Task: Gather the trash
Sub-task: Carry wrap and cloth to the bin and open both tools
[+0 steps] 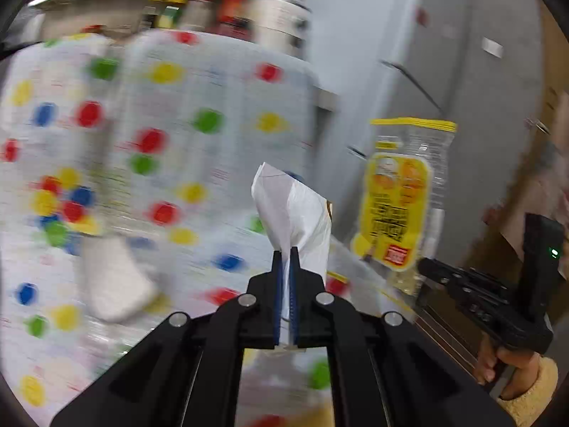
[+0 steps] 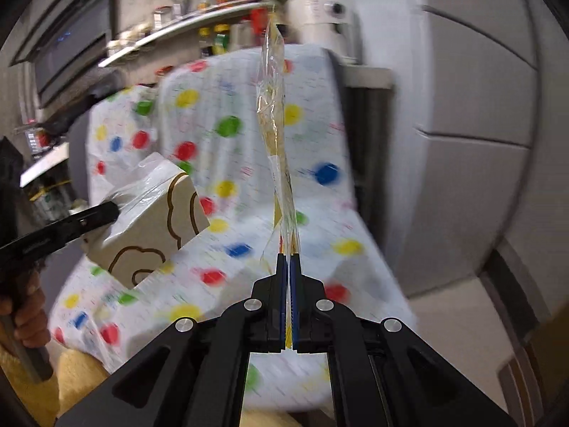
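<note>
Hanging over the dotted tablecloth (image 1: 199, 149), both held wrappers; cabinet (image 1: 462, 71) beside.

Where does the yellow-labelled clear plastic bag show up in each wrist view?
Left wrist view: the yellow-labelled plastic bag hangs right of centre, seen flat-on, its lower end at the right hand-held gripper.
Right wrist view: the bag runs up the centre, seen edge-on, clamped in the right hand-held gripper.
Shared landmark: the polka-dot cloth behind it.
</note>
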